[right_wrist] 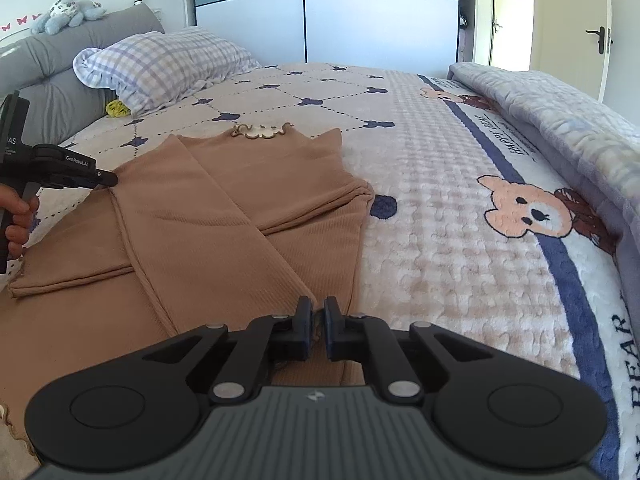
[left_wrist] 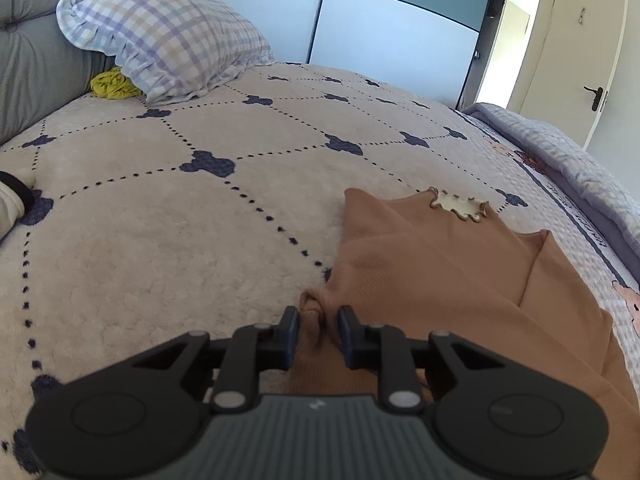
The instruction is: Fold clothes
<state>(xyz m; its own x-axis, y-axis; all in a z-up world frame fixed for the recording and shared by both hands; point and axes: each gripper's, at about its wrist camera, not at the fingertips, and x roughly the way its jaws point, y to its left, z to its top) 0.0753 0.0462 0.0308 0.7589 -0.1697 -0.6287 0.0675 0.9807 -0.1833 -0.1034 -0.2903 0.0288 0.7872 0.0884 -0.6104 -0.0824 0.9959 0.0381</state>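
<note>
Left tongs (left_wrist: 319, 316) around brown garment (left_wrist: 440, 272)

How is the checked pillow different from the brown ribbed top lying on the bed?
The checked pillow is puffy, in pale blue and lilac squares; the brown ribbed top lies flat, one plain colour. The pillow leans against the grey padded headboard, untouched; the top lies nearer, sleeves folded across it. The right gripper pinches its fabric, and the left gripper has a fold between its fingers. Both rest on the same bed blanket.

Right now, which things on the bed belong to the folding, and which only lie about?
For the job: brown ribbed top; left gripper; right gripper.

Lying about: checked frilled pillow; crumpled yellow cloth; folded lilac blanket; blue soft toy.
</note>
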